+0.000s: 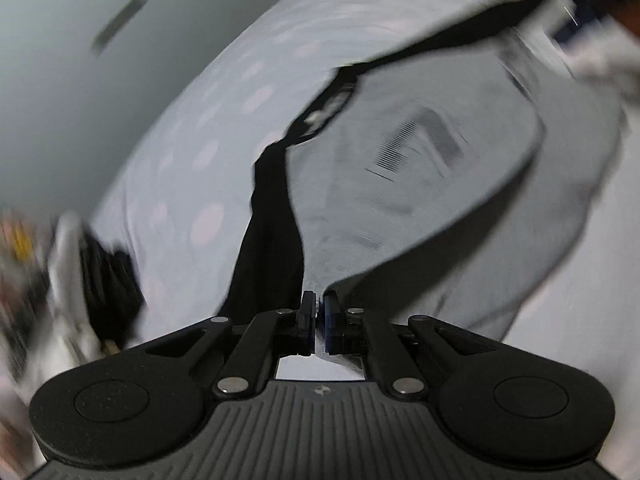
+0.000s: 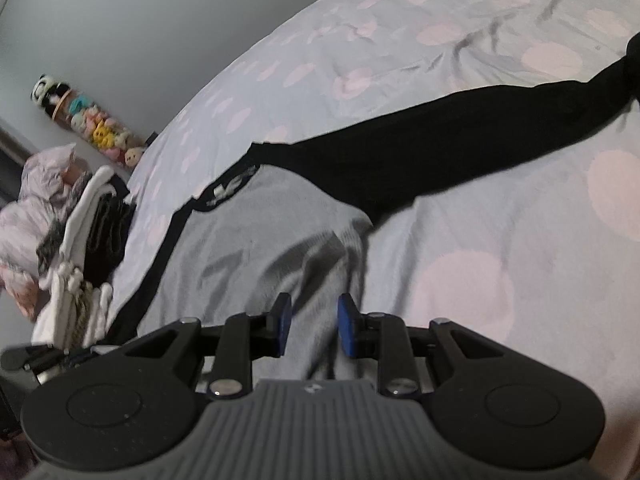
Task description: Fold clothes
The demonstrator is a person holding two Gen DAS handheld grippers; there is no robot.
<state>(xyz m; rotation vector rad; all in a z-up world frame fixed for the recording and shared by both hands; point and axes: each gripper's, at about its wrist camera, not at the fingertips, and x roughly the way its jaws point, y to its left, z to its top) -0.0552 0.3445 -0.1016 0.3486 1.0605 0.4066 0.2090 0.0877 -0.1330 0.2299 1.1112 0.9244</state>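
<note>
A grey shirt (image 2: 256, 236) with black sleeves (image 2: 420, 152) lies spread on your bed, over a pale sheet (image 2: 500, 248) with pink dots. In the right wrist view, one black sleeve stretches out flat toward the upper right, and a black neckline trim curves along the shirt's left edge. At the bed's left edge sits a heap of other clothes (image 2: 80, 240) in white, black and pink, and behind it, against the grey wall (image 2: 120, 32), a clear tube of small plush toys (image 2: 92, 124) topped by a panda. Your right hand-held gripper (image 2: 314, 326) hangs just above the shirt's rumpled lower part, its blue-padded jaws parted with grey cloth showing between them, gripping nothing. The left wrist view is heavily blurred. There your left hand-held gripper (image 1: 318, 322) has its jaws pressed nearly together, clenched on an edge of the shirt (image 1: 420, 184) where grey body meets black sleeve, and the cloth rises taut away from the pads. A printed logo (image 1: 420, 144) shows on the grey chest beyond.
</note>
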